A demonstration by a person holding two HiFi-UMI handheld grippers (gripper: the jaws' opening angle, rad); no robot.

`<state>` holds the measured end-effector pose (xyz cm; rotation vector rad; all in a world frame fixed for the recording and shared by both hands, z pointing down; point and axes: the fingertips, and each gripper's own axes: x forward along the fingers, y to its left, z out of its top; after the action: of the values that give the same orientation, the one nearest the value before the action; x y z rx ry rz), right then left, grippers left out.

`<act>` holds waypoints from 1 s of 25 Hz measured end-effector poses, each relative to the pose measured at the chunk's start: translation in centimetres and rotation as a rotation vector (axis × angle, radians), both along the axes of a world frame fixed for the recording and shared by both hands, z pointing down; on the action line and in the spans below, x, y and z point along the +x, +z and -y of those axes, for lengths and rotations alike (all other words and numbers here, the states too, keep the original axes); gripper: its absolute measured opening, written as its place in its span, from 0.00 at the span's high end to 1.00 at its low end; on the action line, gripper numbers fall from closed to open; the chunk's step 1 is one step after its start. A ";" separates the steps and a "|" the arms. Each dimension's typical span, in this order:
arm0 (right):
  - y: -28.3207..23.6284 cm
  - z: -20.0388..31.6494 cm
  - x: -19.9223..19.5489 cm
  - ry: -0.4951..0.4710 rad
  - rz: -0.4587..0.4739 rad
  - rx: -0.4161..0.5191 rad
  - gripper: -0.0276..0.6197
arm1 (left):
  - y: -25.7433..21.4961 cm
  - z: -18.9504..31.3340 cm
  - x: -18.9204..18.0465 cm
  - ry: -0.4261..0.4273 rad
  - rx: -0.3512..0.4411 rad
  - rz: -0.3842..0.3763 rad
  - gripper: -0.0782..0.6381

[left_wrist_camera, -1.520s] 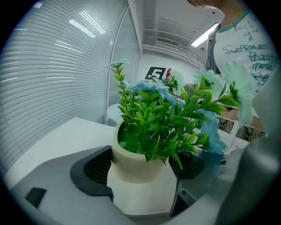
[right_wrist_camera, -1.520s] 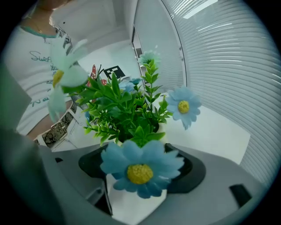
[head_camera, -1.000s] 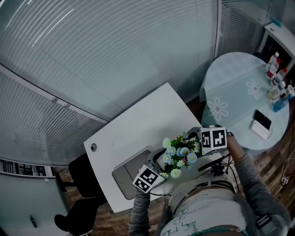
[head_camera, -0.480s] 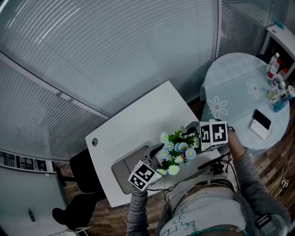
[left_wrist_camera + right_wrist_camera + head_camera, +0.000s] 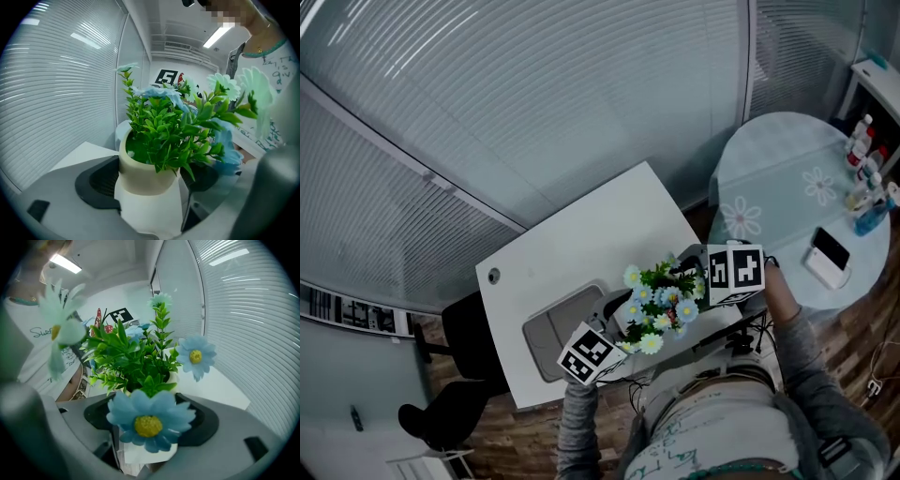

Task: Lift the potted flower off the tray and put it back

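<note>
I see the potted flower (image 5: 660, 306) caught between both tongs, off the grey tray (image 5: 555, 325) and just to its right, above the near edge of the white table (image 5: 581, 246); I cannot tell whether its base touches the tabletop. In the left gripper view the cream pot (image 5: 146, 174) fills the gap, with the left gripper (image 5: 607, 336) closed in on its sides and the dark pads (image 5: 96, 183) against it. In the right gripper view a blue bloom (image 5: 149, 420) hides most of the pot, yet the right gripper (image 5: 692, 284) is likewise narrowed onto it from the opposite side. Leaves and pale blue flowers rise upright between the two marker cubes. Further right stands a round table (image 5: 778, 178) with a phone (image 5: 830, 249) and some bottles (image 5: 868, 178) on it.
</note>
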<state>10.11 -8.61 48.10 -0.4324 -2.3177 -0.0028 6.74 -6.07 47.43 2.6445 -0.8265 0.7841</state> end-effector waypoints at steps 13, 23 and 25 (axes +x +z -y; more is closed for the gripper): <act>-0.8 -1.2 1.9 -0.058 0.019 0.031 0.41 | -0.7 -1.4 2.1 -0.060 0.025 0.014 0.32; -1.4 -1.4 3.0 -0.084 0.022 0.060 0.41 | -1.1 -1.6 3.3 -0.089 0.043 0.027 0.32; -1.4 -1.3 3.0 -0.082 0.024 0.063 0.41 | -1.2 -1.5 3.3 -0.087 0.054 0.027 0.32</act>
<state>13.15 -7.31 46.66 -0.4982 -2.3152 -0.1212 10.01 -4.60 46.24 2.6292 -0.9763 0.7876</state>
